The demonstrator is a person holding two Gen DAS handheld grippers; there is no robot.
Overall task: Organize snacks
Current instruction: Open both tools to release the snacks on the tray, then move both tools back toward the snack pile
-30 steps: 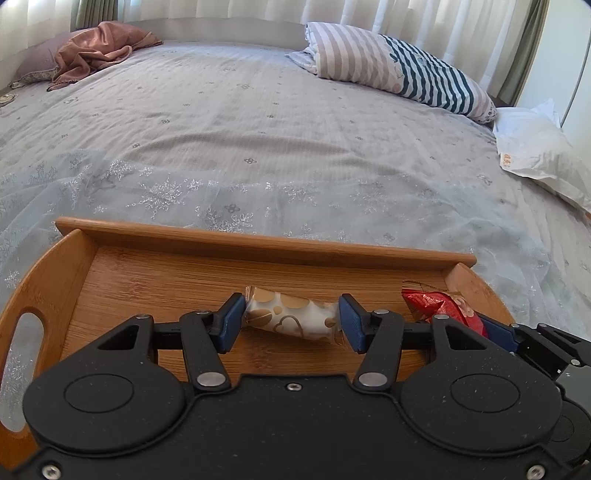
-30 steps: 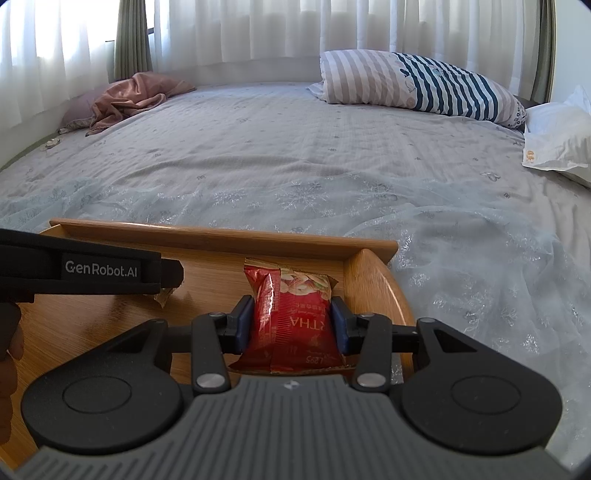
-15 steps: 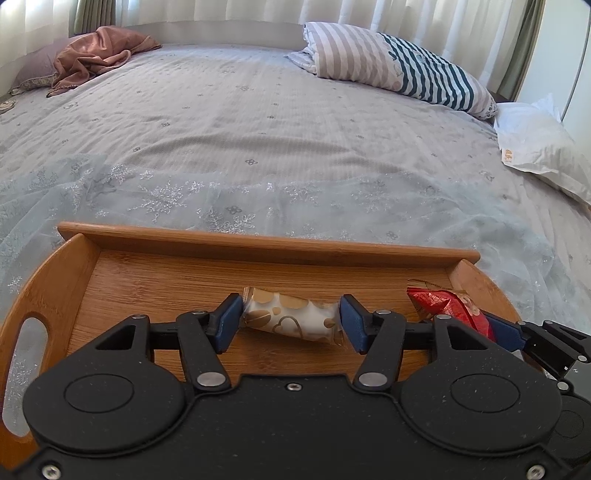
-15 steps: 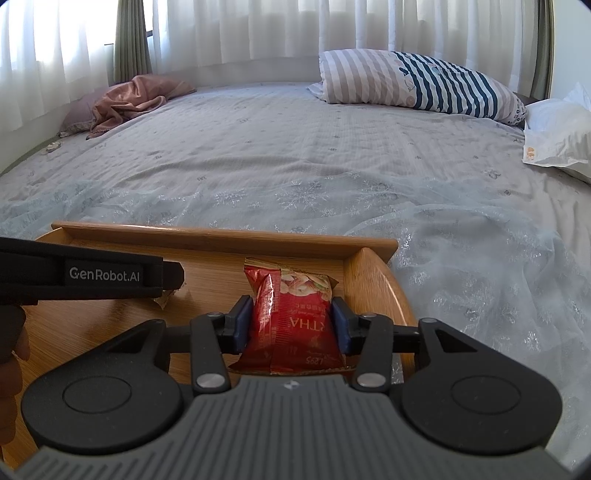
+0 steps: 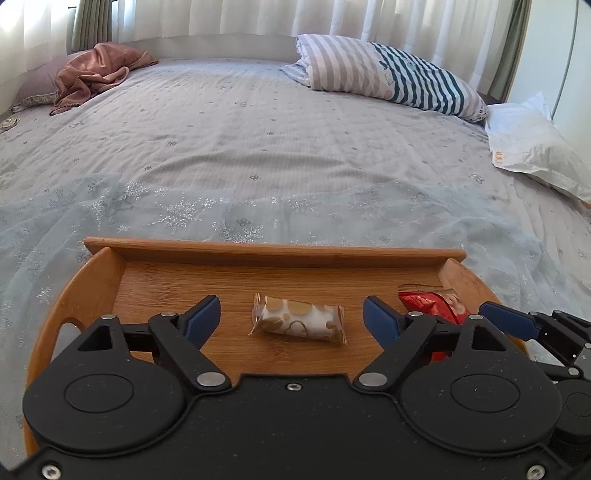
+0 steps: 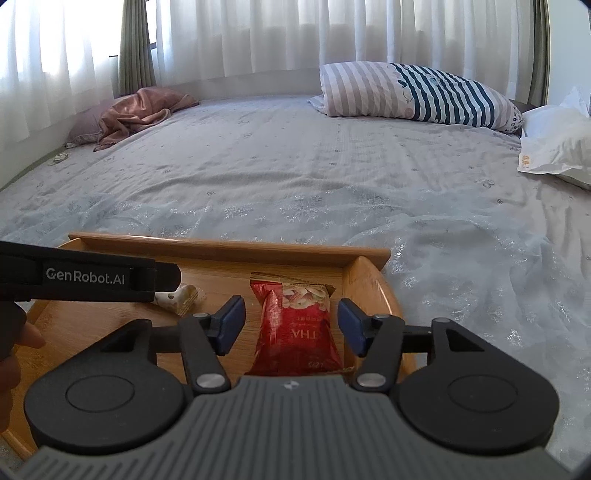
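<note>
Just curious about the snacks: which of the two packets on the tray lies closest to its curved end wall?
The red packet, lying right beside the wooden tray's curved end wall. The white packet with gold spots lies nearer the tray's middle.

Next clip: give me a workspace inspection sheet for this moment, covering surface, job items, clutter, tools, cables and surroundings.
Surface: grey patterned bedspread with a sheer snowflake-print cloth over its near part; a wooden bamboo tray with cut-out handles sits on it.
Job's things: white-and-gold wrapped snack lies flat mid-tray; red foil snack packet lies by the tray's right end.
Clutter: crumpled pink blanket, striped pillow, white plastic bag.
Tools: left tool open, jaws just opened, astride the wrapped snack without touching; right tool open, jaws just opened, either side of the red packet.
Cables: nothing seen.
Surroundings: white curtains behind the bed.
</note>
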